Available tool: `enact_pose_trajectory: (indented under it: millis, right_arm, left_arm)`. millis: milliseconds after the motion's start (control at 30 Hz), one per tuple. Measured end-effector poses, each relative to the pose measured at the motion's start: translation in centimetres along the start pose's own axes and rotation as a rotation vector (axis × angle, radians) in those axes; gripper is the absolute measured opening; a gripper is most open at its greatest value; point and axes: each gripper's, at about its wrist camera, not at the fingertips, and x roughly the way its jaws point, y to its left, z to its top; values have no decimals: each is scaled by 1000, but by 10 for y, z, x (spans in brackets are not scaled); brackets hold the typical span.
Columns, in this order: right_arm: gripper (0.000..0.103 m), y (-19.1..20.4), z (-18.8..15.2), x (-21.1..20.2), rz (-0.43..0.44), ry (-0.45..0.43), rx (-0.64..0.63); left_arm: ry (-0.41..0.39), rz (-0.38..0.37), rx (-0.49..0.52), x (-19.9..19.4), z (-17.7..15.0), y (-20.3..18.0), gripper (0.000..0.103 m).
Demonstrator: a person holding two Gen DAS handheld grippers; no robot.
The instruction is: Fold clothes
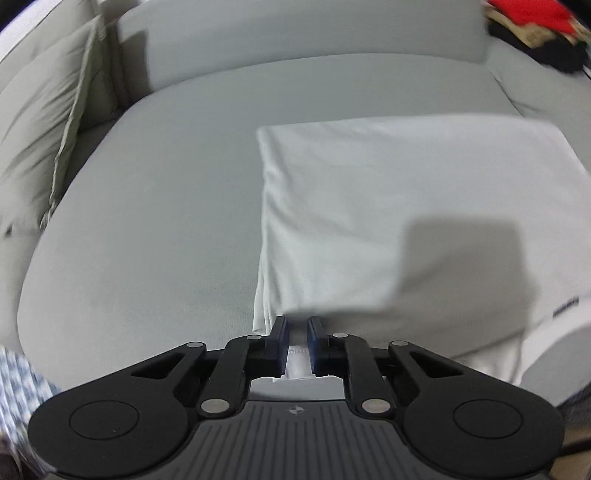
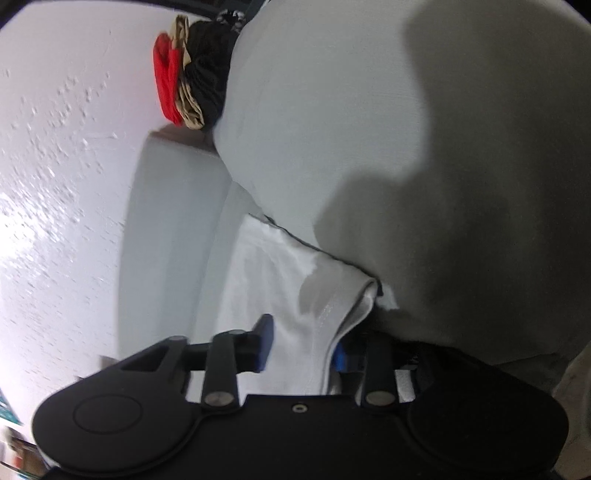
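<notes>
A white garment [image 1: 388, 206] lies folded into a rough rectangle on the grey sofa seat [image 1: 155, 206]. My left gripper [image 1: 297, 325] is shut on the near edge of the white garment, with cloth pinched between its blue pads. In the right wrist view the same white garment [image 2: 273, 280] runs between the fingers of my right gripper [image 2: 301, 341]. Its jaws stand apart, with a fold of the cloth between them and draped over the right pad. This view is rolled sideways.
A beige cushion [image 1: 44, 122] leans at the sofa's left arm. The grey backrest [image 1: 295, 40] stands behind the seat. A pile of red, tan and black clothes [image 1: 535, 29] sits at the far right, and also shows in the right wrist view [image 2: 192, 74]. A white wall [image 2: 62, 184] is behind.
</notes>
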Motion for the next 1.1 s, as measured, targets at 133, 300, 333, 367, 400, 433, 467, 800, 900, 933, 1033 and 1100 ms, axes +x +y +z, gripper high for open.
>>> enact_pose_trajectory:
  millis: [133,300,333,367,400,433,467,800,900,933,1033,1100]
  right_arm:
    - [5,17,-5,-7,-96,-17,-144]
    - [5,80,-21,-15,-164,-79,-479]
    - [4,94,-25,-16,-175,-89,-540]
    - [4,108,-31,-16,-184,-97,-596]
    - [4,122,-38,-17,-193,-105,-653]
    - [4,138,-46,-17,-194,-114,-718]
    - [4,154,-57,-18,-185,-124,-789]
    - [4,246,-228,2,48,-44,-1423]
    - [4,232,-271,30,57,119,-1522]
    - [4,225,-284,39,51,181,-1551]
    - [4,203,-306,55,9,304,-1595]
    - [4,202,-302,53,9,310,-1560]
  left_arm:
    - [39,6,69,11,-2,2,13]
    - [-143,-106,70,-26,-2,20,42]
    - [-174,-96,73,-32,-2,24,45]
    - [-203,-85,77,-37,-1,28,46]
    - [-219,-83,61,-39,-1,35,46]
    - [-224,-90,27,-40,-3,43,46]
    - [-228,-98,-8,-40,-4,52,46]
    - [-297,-54,-424,-43,-31,116,43]
    - [-267,-66,-473,-38,-32,123,43]
    - [-261,-71,-485,-37,-32,125,43]
    - [-255,-68,-493,-41,-36,126,43]
    - [-258,-62,-481,-44,-35,122,43]
